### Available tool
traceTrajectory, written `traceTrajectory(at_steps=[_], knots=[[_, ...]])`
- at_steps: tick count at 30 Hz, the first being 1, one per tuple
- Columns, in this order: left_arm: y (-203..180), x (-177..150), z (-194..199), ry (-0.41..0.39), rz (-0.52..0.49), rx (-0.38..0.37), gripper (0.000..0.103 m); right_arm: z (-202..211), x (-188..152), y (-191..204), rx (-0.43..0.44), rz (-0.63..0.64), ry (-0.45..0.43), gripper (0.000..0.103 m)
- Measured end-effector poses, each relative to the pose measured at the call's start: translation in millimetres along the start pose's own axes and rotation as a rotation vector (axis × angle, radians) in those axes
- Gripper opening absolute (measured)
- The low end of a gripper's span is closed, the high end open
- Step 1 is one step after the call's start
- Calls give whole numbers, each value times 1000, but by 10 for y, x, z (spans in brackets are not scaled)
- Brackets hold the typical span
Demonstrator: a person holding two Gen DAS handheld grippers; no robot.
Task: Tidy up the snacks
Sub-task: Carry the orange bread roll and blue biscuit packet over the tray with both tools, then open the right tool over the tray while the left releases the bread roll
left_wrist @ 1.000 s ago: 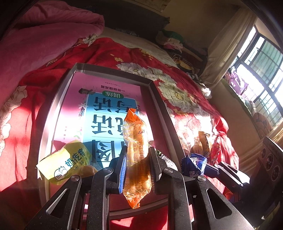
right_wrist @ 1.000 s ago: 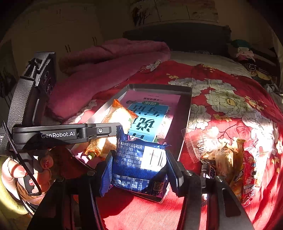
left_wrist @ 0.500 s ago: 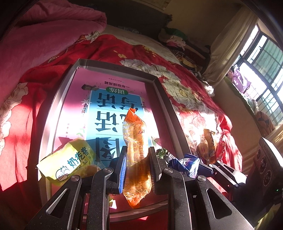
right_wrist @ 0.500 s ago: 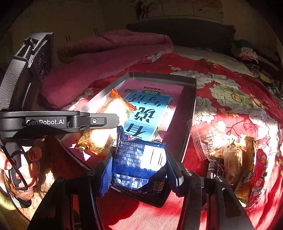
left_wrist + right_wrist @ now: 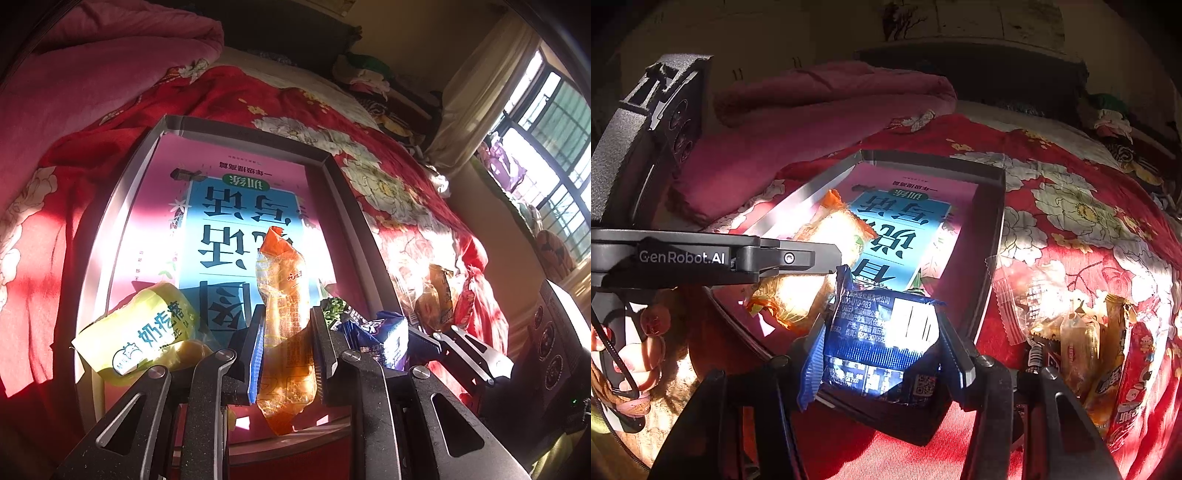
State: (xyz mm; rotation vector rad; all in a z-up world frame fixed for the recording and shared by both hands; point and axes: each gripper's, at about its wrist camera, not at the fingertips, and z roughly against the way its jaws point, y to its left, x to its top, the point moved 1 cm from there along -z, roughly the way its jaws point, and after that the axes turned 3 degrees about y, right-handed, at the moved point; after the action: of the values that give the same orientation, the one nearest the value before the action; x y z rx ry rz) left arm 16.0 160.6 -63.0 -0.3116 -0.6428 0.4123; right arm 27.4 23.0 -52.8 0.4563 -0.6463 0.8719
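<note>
With each gripper carrying a snack over the tray's (image 5: 354,218) near edge, left gripper (image 5: 288,349) jaws pinching the orange packet (image 5: 284,314) and right gripper (image 5: 881,347) jaws clamping the blue packet (image 5: 882,332), both are best lowering flat before releasing.

orange packet (image 5: 284,321), blue packet (image 5: 882,343), red floral bedspread (image 5: 1071,206)

Orange snack packet (image 5: 284,325) upright over the grey tray (image 5: 122,206), blue packet (image 5: 882,339) at its near rim, yellow packet (image 5: 140,332) inside.
</note>
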Motion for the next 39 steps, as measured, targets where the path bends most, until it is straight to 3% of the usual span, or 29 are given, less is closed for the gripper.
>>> traceTrajectory(at_steps=[10, 14, 39], knots=[[15, -3, -20, 11, 8, -6, 23, 26, -21, -6, 20, 2, 1, 57], [23, -10, -29, 14, 12, -5, 23, 51, -40, 22, 17, 24, 6, 65], [32, -19, 1, 22, 32, -18, 26, 205, -82, 24, 29, 24, 3, 66]])
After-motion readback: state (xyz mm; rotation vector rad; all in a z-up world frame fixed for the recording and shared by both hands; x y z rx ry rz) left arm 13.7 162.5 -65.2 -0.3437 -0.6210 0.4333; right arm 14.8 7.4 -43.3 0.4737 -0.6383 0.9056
